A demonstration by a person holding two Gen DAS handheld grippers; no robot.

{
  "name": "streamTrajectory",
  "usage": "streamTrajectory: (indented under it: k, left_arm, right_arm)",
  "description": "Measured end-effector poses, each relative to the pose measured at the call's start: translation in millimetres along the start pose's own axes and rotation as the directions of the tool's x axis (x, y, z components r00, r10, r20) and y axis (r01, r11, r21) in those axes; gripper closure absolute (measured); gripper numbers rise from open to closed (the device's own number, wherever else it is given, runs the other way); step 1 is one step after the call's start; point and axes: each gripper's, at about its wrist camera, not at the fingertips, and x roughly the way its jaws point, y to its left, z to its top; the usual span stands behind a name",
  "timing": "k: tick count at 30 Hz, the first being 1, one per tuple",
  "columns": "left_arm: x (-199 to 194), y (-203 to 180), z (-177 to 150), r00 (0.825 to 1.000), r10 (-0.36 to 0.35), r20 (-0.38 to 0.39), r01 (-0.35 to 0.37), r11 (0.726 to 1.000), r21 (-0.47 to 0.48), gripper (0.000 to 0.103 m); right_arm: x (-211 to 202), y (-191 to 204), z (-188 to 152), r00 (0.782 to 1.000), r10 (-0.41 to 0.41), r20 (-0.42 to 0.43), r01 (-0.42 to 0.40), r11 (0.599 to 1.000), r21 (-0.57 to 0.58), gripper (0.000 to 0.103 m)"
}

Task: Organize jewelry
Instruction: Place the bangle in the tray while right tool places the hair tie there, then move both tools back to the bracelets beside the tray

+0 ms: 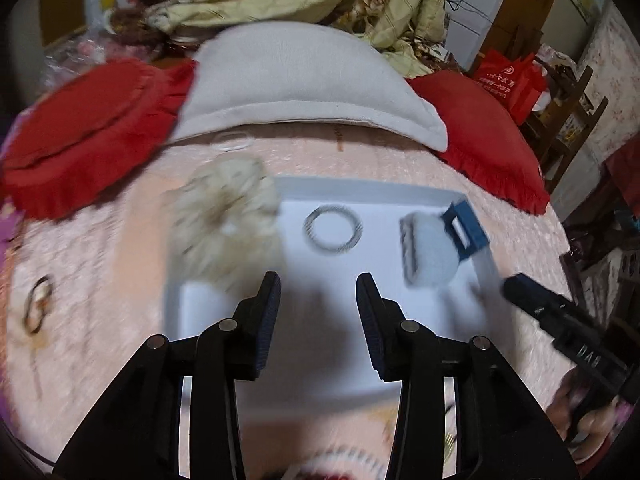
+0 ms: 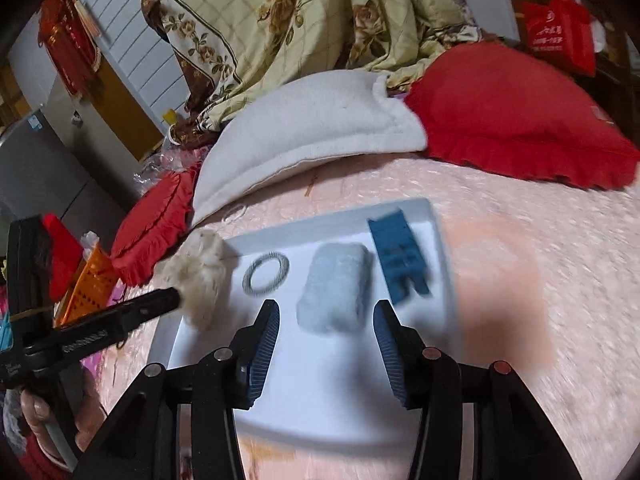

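A white tray (image 1: 224, 300) (image 2: 416, 208) lies on the pink bedspread. It holds a thin coiled silver ring (image 1: 332, 230) (image 2: 266, 272), a pale blue fluffy hair clip (image 1: 428, 252) (image 2: 334, 288) and a blue claw clip (image 1: 466, 232) (image 2: 400, 256). A cream fluffy scrunchie (image 1: 224, 216) (image 2: 200, 276) rests over the tray's left edge. My left gripper (image 1: 318, 284) (image 2: 172, 300) hovers open and empty above the tray, just short of the ring and right of the scrunchie. My right gripper (image 2: 326, 312) (image 1: 516, 286) is open too, with the pale blue clip just ahead of its fingertips, untouched.
A white pillow (image 1: 304, 76) and two red frilled cushions (image 1: 80, 128) (image 2: 520, 120) lie behind the tray, and a floral quilt (image 2: 280, 20) is heaped beyond them. An orange basket (image 2: 90, 284) sits at the bed's left side. Pink bedspread (image 2: 540, 260) stretches right of the tray.
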Motion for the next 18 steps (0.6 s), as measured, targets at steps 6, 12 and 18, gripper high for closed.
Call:
streamTrajectory:
  k: [6,12,18]
  left_arm:
    - [-53.5,23.0,-56.0,0.993,0.108,0.054,-0.106,0.994,-0.024,0.064]
    - [-82.5,42.1,-106.5,0.978,0.187,0.089,-0.175,0.977,-0.125,0.064]
    - [-97.8,52.6,-150.2,0.976,0.202,0.084,-0.181,0.962,-0.205,0.064]
  right_arm:
    - [-38.1,-5.6,-55.4,0.997,-0.067,-0.043,0.065,0.997,-0.044,0.056]
    - [-59.7,-2.4,-113.1,0.99,-0.119,-0.081,0.115,0.992,-0.046,0.056]
    - [-94.9,18.0,-145.1,0.989,-0.146,-0.002,0.146,0.989,-0.025,0.047]
